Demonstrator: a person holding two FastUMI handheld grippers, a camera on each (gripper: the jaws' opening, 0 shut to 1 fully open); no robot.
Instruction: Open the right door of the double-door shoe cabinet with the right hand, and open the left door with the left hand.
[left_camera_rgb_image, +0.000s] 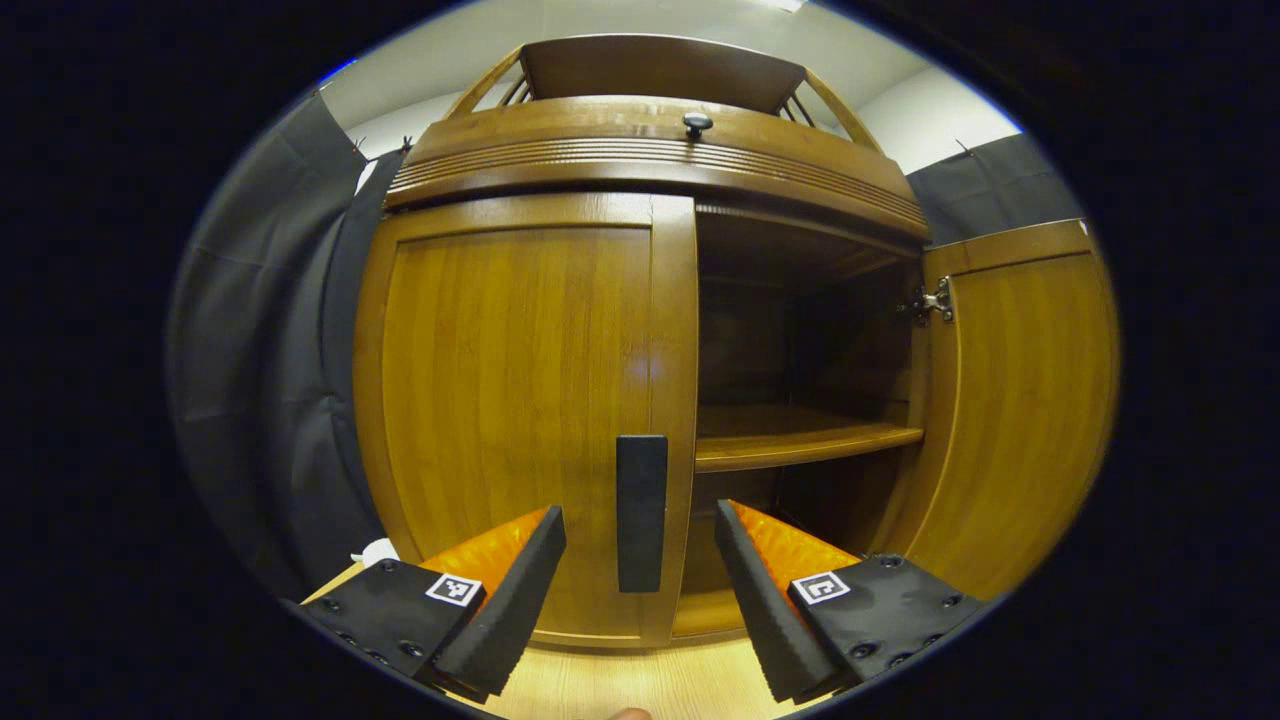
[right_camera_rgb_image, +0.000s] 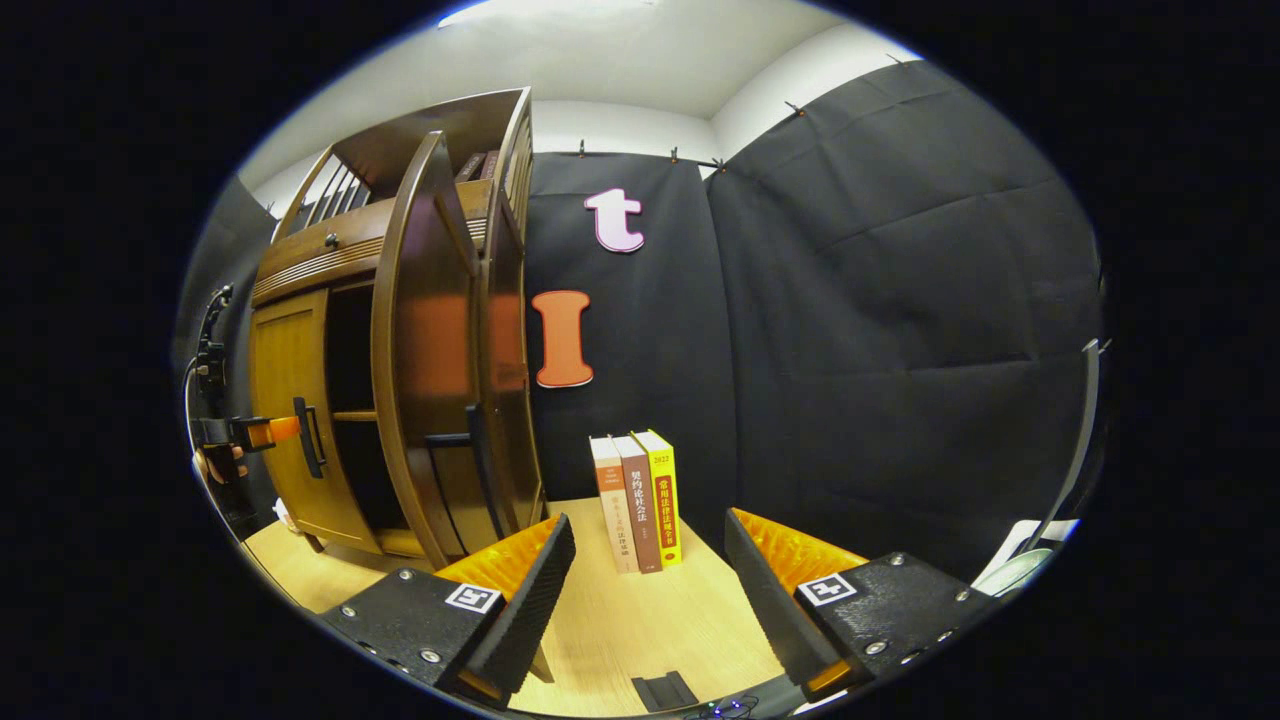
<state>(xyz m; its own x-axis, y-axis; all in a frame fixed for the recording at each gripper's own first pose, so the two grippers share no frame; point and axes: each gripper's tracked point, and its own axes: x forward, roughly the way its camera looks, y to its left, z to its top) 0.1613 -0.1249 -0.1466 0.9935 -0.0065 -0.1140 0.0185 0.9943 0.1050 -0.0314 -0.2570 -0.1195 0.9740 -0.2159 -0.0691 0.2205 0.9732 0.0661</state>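
The left hand-held gripper (left_camera_rgb_image: 640, 560) points level at the shoe cabinet (left_camera_rgb_image: 650, 160), fingers spread to either side of the closed left door (left_camera_rgb_image: 510, 400)'s handle (left_camera_rgb_image: 641, 510), not touching. The right door (left_camera_rgb_image: 1020, 400) stands open to its right. The right hand-held gripper (right_camera_rgb_image: 645, 590), also spread, hovers over the wooden worktop (right_camera_rgb_image: 640, 620); books (right_camera_rgb_image: 637, 500) stand ahead against the black cloth.
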